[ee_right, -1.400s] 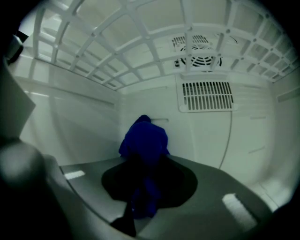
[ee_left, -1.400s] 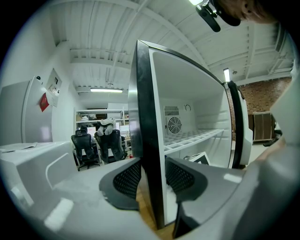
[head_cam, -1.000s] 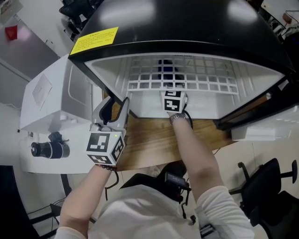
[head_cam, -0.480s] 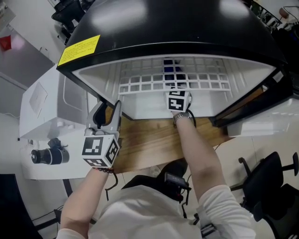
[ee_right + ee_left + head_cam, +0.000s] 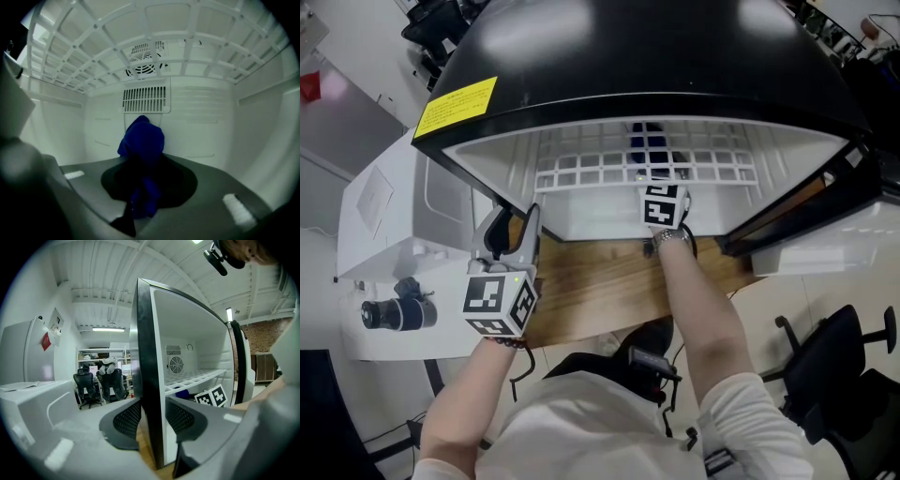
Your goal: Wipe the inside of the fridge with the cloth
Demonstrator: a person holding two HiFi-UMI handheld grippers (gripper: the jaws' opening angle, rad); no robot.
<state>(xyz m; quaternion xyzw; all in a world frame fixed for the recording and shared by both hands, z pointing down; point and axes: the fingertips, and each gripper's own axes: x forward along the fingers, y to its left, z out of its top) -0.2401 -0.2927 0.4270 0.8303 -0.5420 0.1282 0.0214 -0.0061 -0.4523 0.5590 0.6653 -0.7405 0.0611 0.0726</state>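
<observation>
1. The left gripper has its jaws clenched on the black front edge of the fridge's left wall, one jaw outside and one inside.
2. The fridge stands on a wooden table, with its door swung wide open to the left.
3. The right gripper reaches into the fridge below the white wire shelf. Only its marker cube shows in the head view.
4. Its jaws grasp a blue cloth, which bunches up past their tips.
5. The cloth is in the lower compartment, in front of the back wall and just under the vent. Whether it touches the wall cannot be told.
</observation>
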